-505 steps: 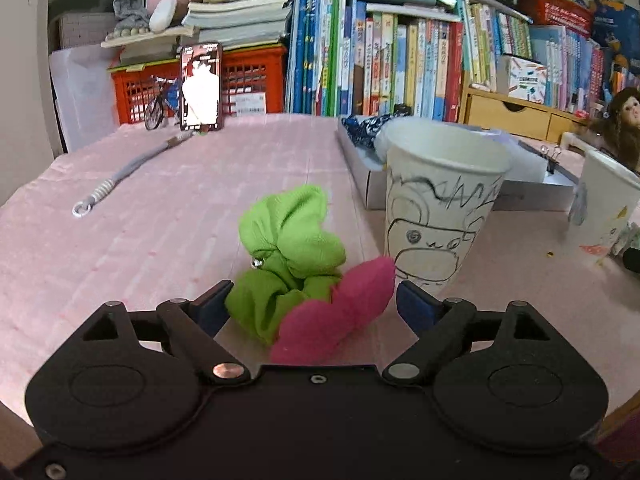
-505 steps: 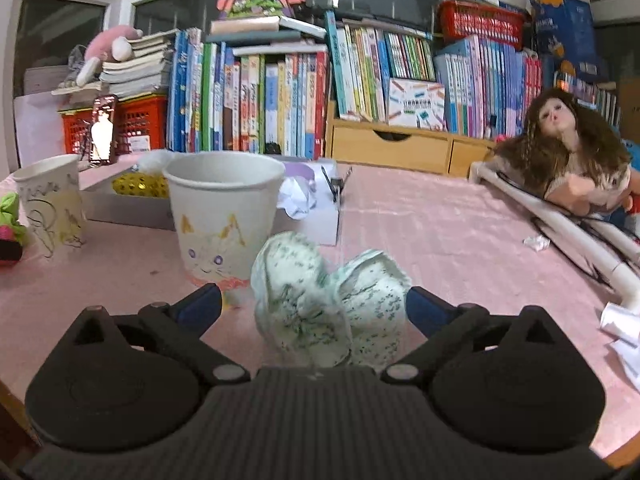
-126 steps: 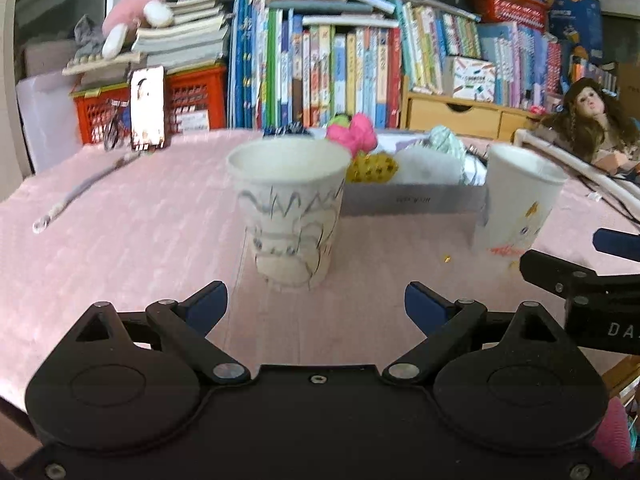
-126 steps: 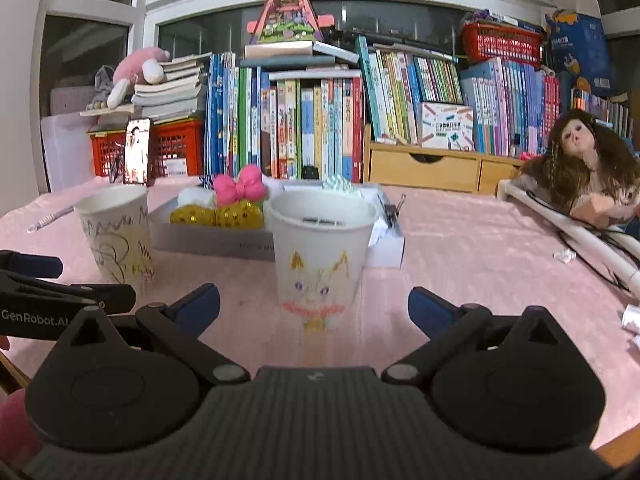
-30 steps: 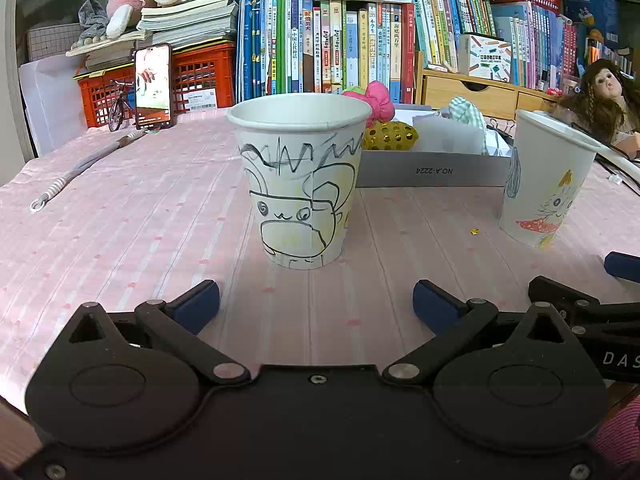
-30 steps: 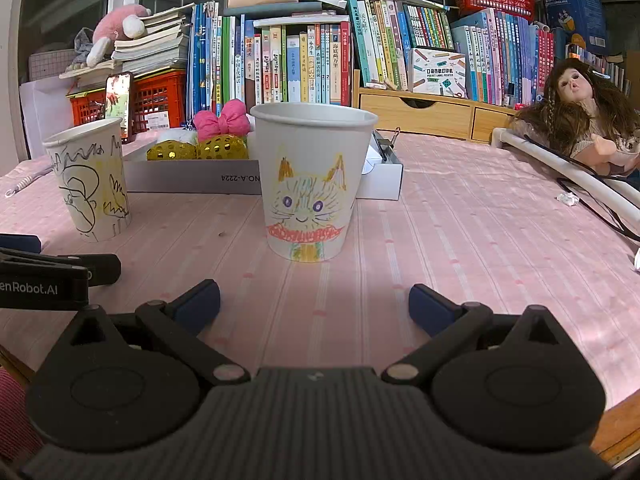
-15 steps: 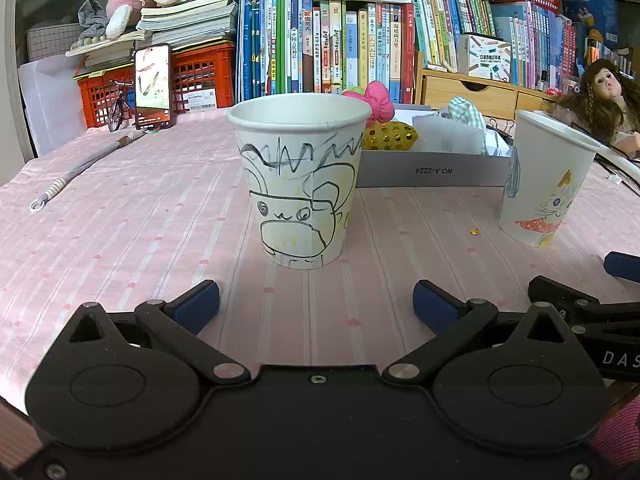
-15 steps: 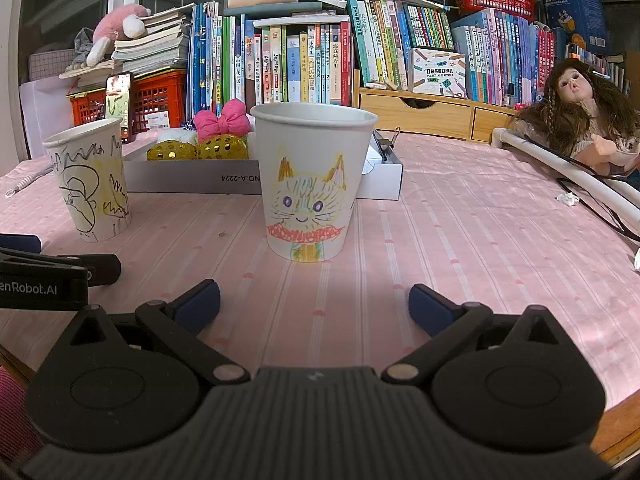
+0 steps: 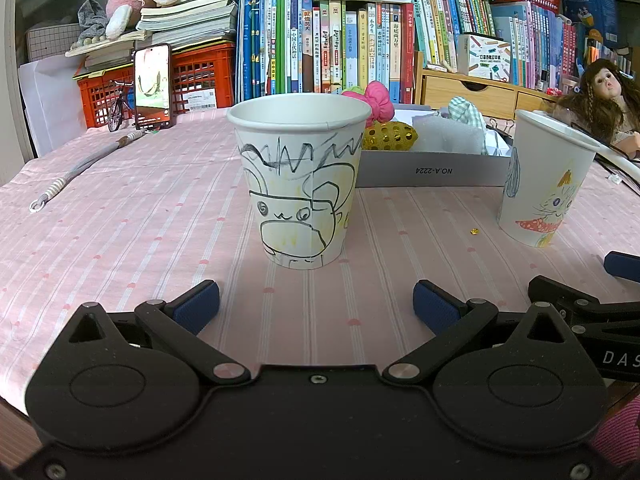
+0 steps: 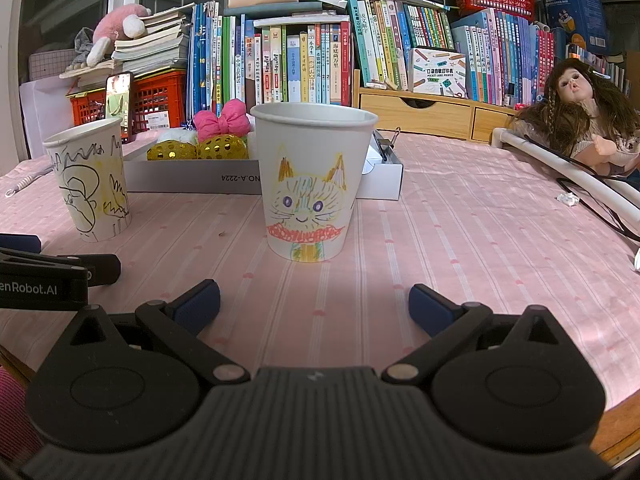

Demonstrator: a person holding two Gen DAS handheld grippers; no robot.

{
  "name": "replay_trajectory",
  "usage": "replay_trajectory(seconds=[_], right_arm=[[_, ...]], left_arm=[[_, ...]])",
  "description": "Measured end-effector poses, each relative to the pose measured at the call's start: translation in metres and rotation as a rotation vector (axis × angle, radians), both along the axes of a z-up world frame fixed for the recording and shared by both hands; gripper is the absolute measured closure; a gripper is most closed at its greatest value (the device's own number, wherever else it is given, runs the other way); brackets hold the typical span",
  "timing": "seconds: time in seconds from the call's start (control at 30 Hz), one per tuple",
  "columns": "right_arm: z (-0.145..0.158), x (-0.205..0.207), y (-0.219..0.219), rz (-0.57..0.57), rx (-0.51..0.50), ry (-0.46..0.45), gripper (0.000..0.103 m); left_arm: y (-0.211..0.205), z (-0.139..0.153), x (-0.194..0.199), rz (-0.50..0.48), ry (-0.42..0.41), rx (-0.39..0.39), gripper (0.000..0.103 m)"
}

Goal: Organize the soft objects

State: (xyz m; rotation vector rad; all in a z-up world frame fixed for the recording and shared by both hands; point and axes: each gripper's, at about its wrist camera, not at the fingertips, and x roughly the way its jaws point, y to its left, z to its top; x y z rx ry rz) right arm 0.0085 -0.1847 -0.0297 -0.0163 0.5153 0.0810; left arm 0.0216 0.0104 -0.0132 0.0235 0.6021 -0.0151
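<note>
A grey cardboard box (image 9: pixel 432 168) (image 10: pixel 192 176) at the back of the table holds soft items: a pink bow (image 9: pixel 378 98) (image 10: pixel 226 118), gold sequinned pieces (image 9: pixel 388 134) (image 10: pixel 216 146) and a green checked scrunchie (image 9: pixel 464 110). In front of it stand a paper cup with a black animal drawing (image 9: pixel 300 176) (image 10: pixel 92 180) and a paper cup with a cat drawing (image 9: pixel 544 180) (image 10: pixel 314 180). My left gripper (image 9: pixel 316 306) is open and empty, just short of the animal cup. My right gripper (image 10: pixel 314 306) is open and empty before the cat cup.
A pink striped cloth (image 9: pixel 140 208) covers the table. A phone (image 9: pixel 151 86) stands before a red crate at the back left, with a grey cord (image 9: pixel 84 164) nearby. A doll (image 10: pixel 588 120) and white tubing lie at the right. Bookshelves (image 10: pixel 300 60) line the back.
Nothing has visibly moved in the last second. Much earlier, the green, pink and checked soft items lay between my fingers; they now sit in the box.
</note>
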Motion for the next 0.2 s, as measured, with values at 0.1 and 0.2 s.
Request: replay_trajectory(seconds=[0.1, 0.2], right_arm=[[0.0001, 0.0001, -0.0001, 0.000, 0.000, 0.000, 0.000], [0.0001, 0.0001, -0.0001, 0.000, 0.000, 0.002, 0.000]], left_arm=[[-0.0002, 0.0000, -0.0001, 0.000, 0.001, 0.000, 0.000], [-0.0002, -0.0001, 0.0000, -0.001, 0.002, 0.002, 0.000]])
